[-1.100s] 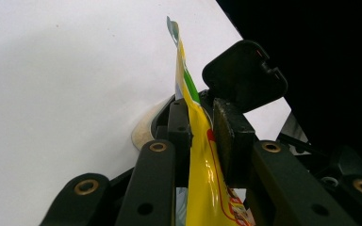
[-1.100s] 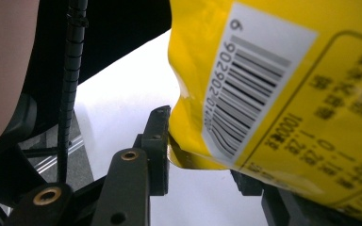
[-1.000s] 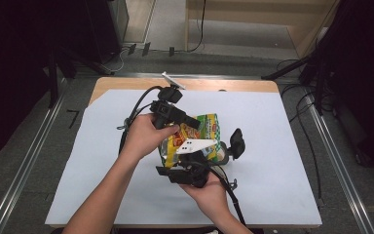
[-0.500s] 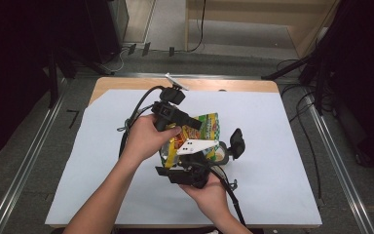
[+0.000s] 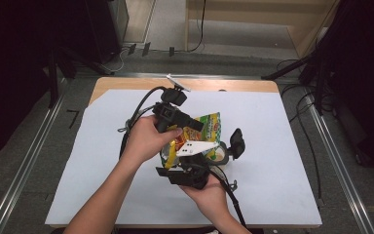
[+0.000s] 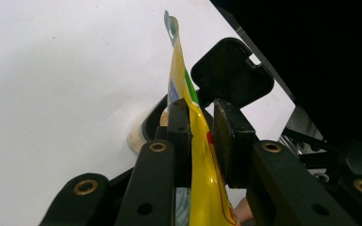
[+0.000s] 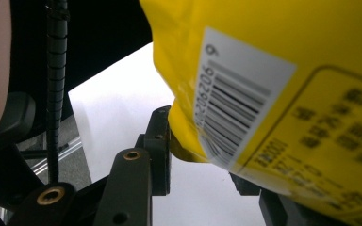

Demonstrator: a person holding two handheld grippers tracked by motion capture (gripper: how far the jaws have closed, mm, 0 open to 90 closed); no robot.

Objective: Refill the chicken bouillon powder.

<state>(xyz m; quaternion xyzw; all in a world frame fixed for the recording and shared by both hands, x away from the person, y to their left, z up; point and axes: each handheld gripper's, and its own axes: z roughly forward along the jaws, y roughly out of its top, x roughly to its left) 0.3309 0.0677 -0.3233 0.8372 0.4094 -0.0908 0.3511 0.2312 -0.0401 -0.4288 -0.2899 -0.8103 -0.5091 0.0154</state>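
A yellow and green snack bag [image 5: 210,124] hangs over the middle of the table, and my left gripper [image 5: 195,127] is shut on its upper edge. In the left gripper view the foil [image 6: 202,188] is pinched between the two pads [image 6: 181,136]. Under the bag stands a round bowl [image 5: 222,156], whose rim [image 6: 143,129] shows beside the foil. My right gripper [image 5: 202,153] comes in from the near side with its jaws on either side of the bowl. The bag's barcoded back [image 7: 264,70] hides its pads, so I cannot tell whether they press on anything.
White paper [image 5: 277,185] covers the wooden table [image 5: 233,85]. Cables trail from both grippers across the paper. Metal rails run along the floor on either side, with dark equipment beyond them.
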